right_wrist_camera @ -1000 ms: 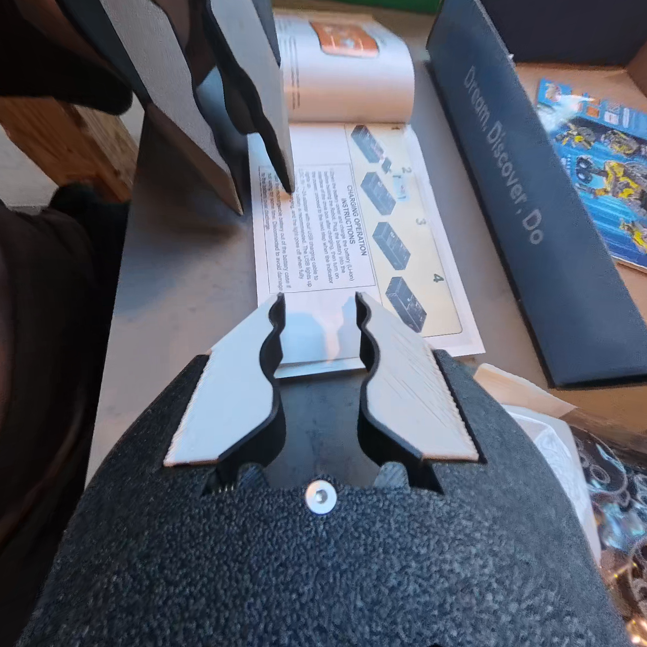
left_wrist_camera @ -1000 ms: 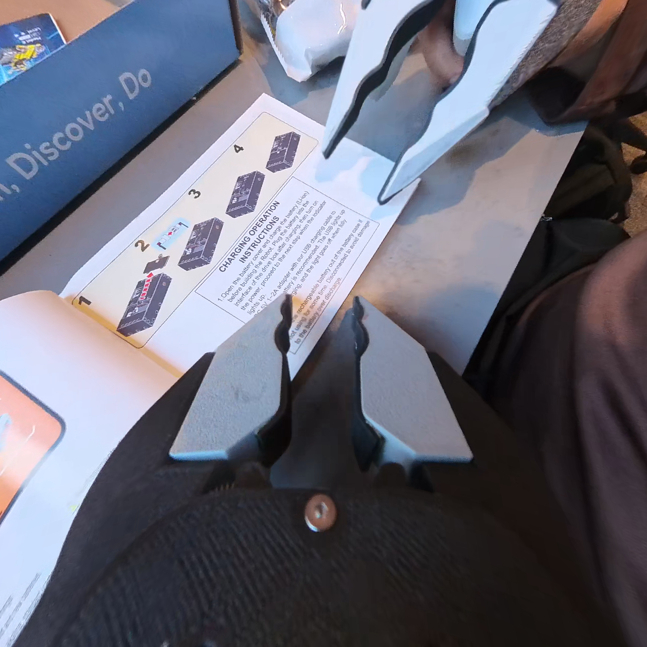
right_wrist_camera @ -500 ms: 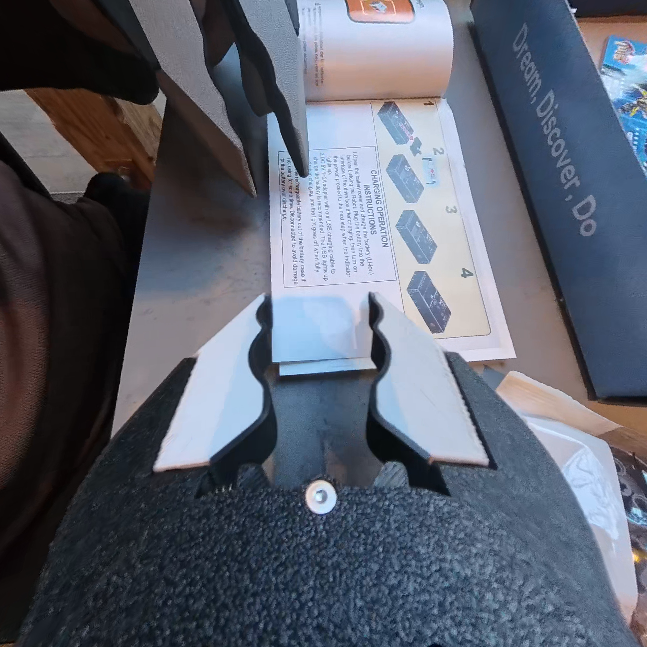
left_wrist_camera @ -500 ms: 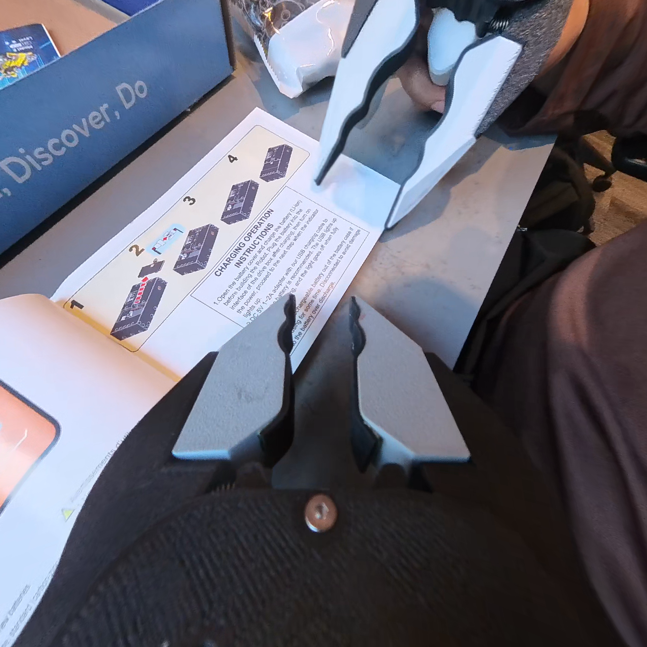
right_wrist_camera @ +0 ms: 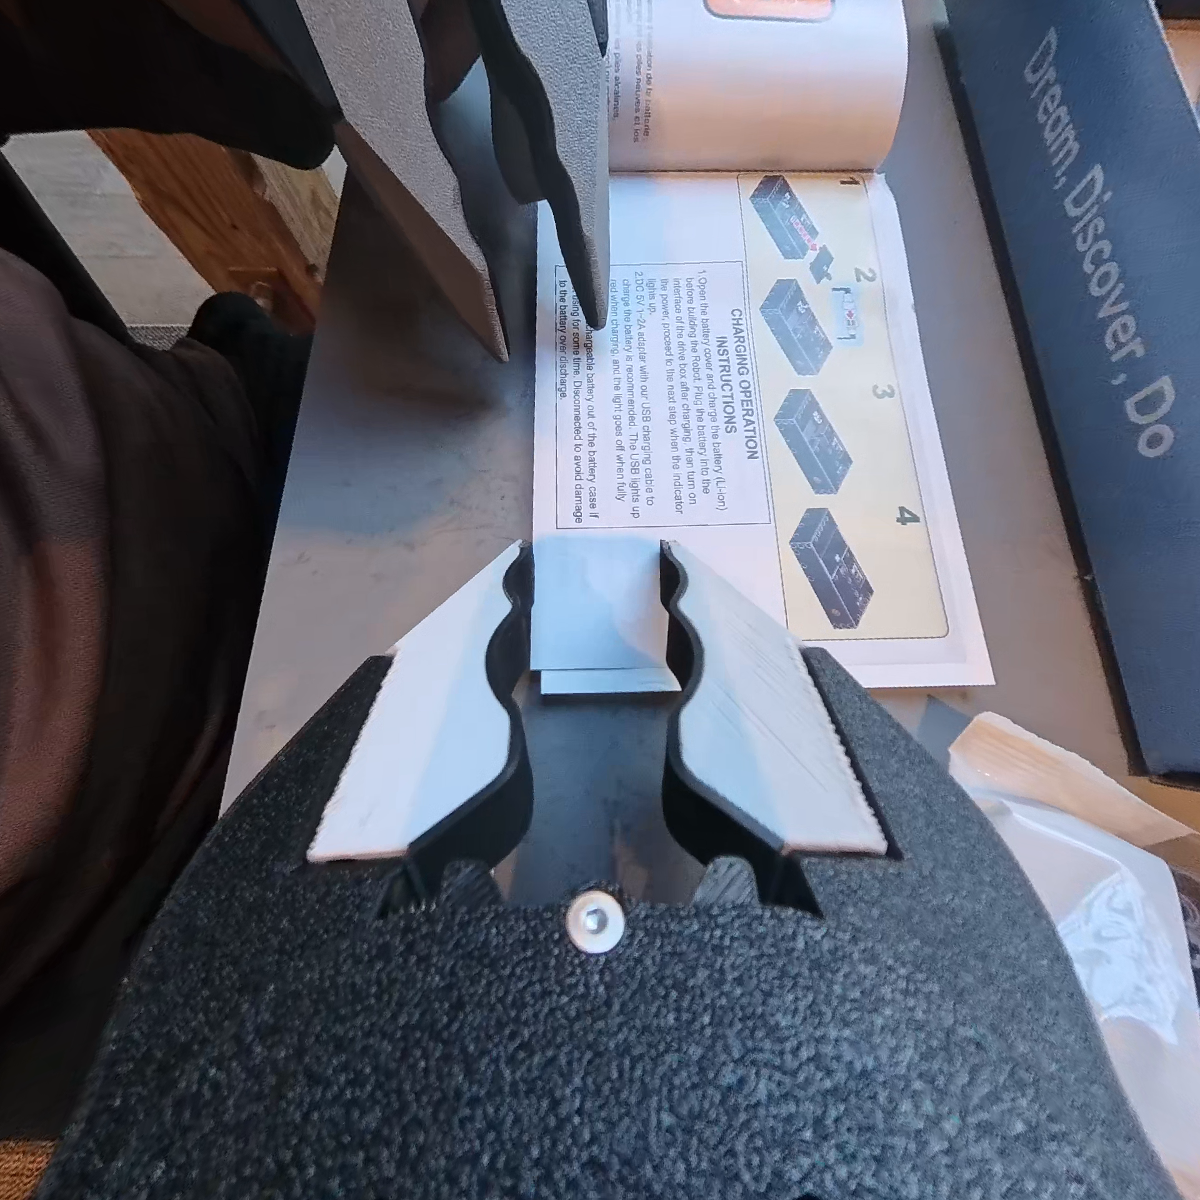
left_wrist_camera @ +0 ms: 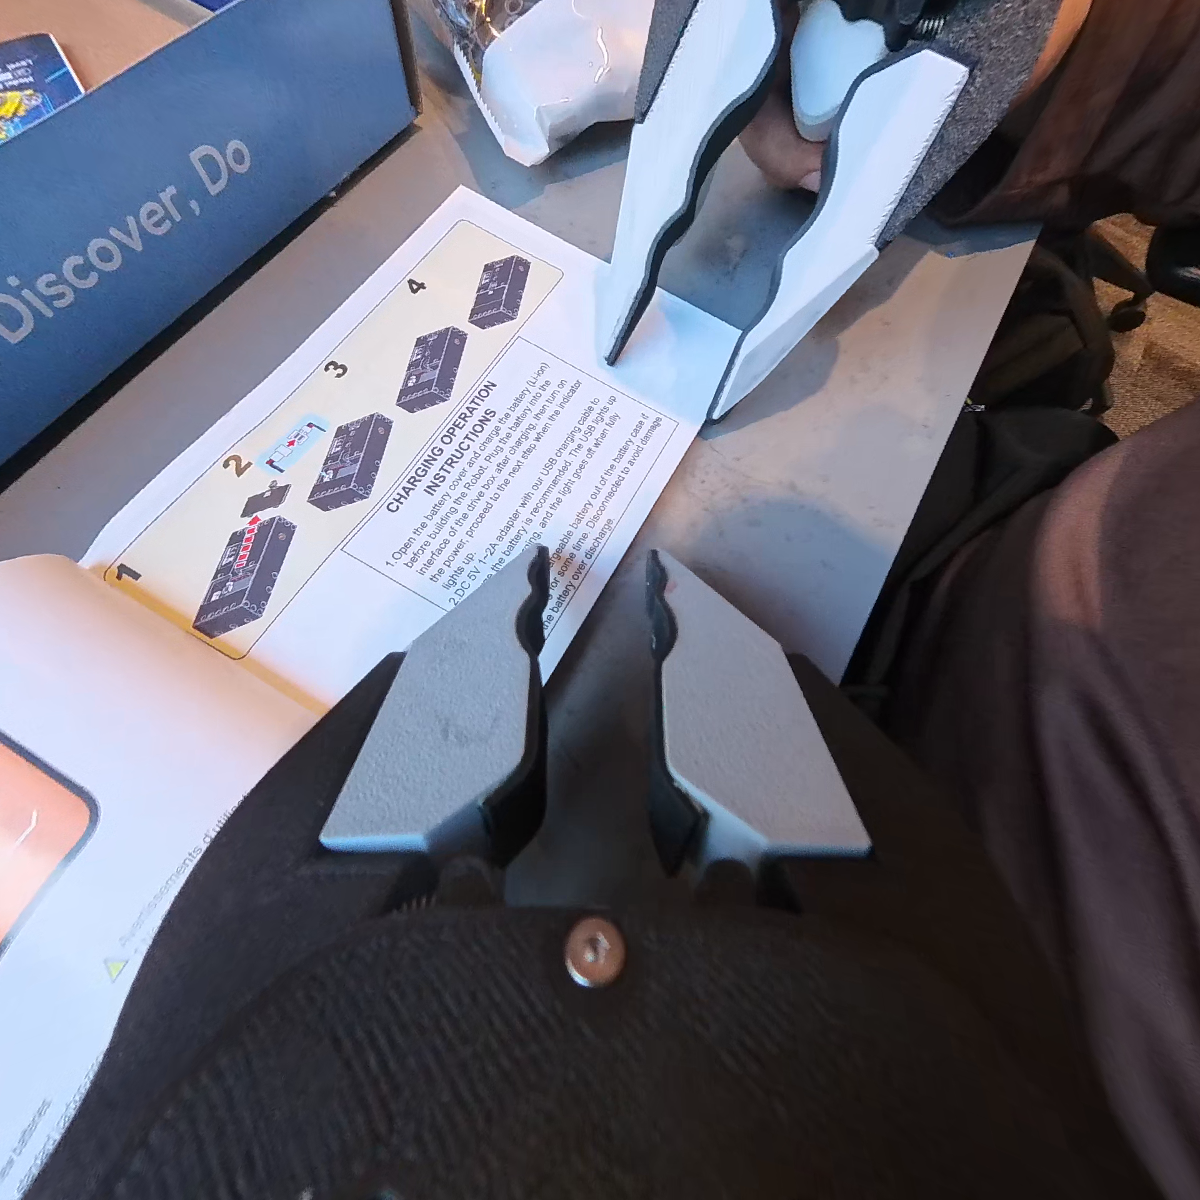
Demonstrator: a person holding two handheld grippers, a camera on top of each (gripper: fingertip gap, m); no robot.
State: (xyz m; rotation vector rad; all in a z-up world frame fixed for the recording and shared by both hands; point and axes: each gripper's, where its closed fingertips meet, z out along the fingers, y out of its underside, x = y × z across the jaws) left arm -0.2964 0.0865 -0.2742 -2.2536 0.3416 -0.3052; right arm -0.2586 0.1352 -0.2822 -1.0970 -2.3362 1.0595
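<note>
The grey table [left_wrist_camera: 799, 493] carried everything, and I worked along its near edge, the one by my lap. A dark blue box [left_wrist_camera: 162, 188] lay along the far side, the largest thing on it. Just beside it an open instruction booklet [right_wrist_camera: 682, 454] lay flat, its outer page reaching the near edge. A white plastic pouch [left_wrist_camera: 552, 97] sat past the booklet's end, near the box. My right gripper [right_wrist_camera: 596, 552] stood spread at the page's near corner, one finger touching paper, nothing pinched. My left gripper [left_wrist_camera: 594, 562] hung spread at the page's near edge, holding nothing
</note>
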